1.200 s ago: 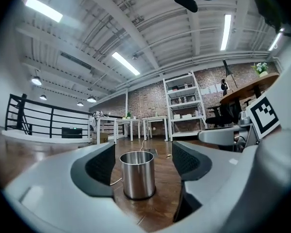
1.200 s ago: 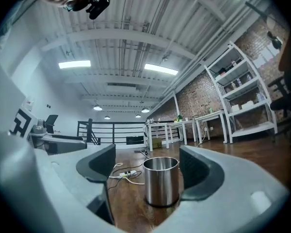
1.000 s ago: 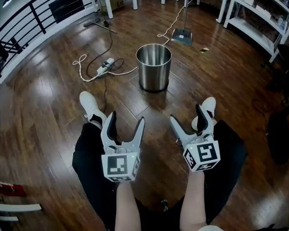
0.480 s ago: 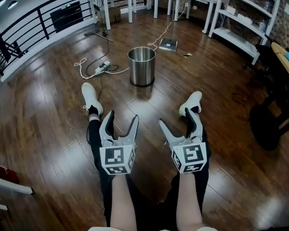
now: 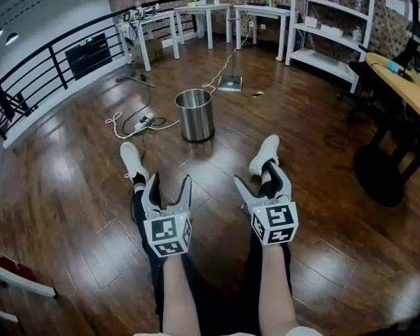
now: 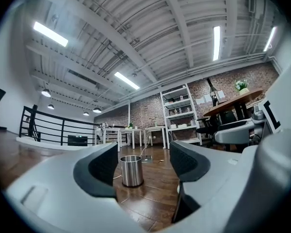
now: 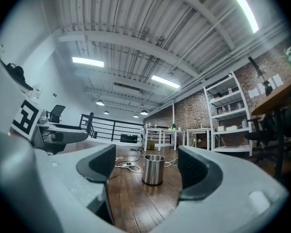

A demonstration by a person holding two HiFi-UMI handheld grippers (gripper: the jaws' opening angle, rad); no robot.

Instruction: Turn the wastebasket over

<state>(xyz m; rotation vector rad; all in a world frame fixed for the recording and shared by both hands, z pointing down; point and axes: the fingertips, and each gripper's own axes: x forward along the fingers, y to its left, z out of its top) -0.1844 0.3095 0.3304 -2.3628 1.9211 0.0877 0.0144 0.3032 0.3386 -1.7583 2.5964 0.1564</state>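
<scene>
A shiny steel wastebasket (image 5: 195, 115) stands upright, mouth up, on the dark wood floor well ahead of me. It shows small between the jaws in the left gripper view (image 6: 131, 171) and the right gripper view (image 7: 153, 169). My left gripper (image 5: 169, 187) is held low over the person's left leg, its jaws closing a little with nothing between them. My right gripper (image 5: 260, 182) hovers over the right leg, jaws wide apart and empty. Both point level toward the basket, far short of it.
A white power strip and cable (image 5: 141, 124) lie left of the basket. A flat dustpan-like item (image 5: 229, 85) lies behind it. White tables (image 5: 196, 19) and shelving (image 5: 325, 30) line the back; a black railing (image 5: 49, 68) runs left, a desk (image 5: 409, 82) right.
Both grippers have drawn back from the basket and risen slightly. The head view has lifted, so the basket now sits farther off and smaller. The left jaws have narrowed a little.
</scene>
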